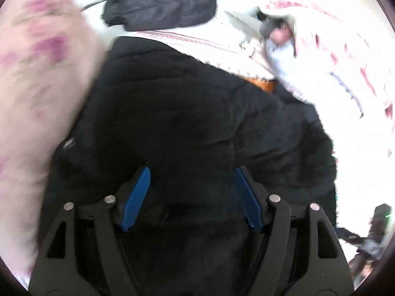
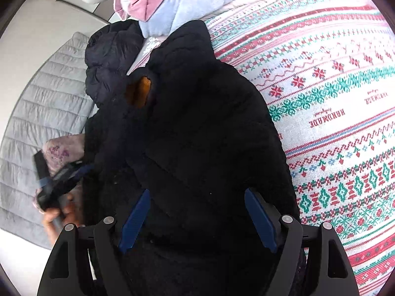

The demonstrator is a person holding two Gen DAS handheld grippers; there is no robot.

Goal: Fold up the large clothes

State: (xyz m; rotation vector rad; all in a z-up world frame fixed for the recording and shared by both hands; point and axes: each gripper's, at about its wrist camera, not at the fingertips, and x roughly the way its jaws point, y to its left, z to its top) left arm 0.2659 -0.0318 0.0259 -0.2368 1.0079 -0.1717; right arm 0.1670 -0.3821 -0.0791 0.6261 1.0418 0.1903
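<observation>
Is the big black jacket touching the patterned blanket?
Touching. In the right wrist view the black jacket lies on the patterned blanket, its edge resting straight on the fabric with no gap.

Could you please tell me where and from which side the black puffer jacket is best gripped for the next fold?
Probably the black puffer jacket is best taken at its free long edge beside the patterned blanket, from that side: there the edge lies flat and exposed, whereas the opposite edge is crowded by the other dark garment.
</observation>
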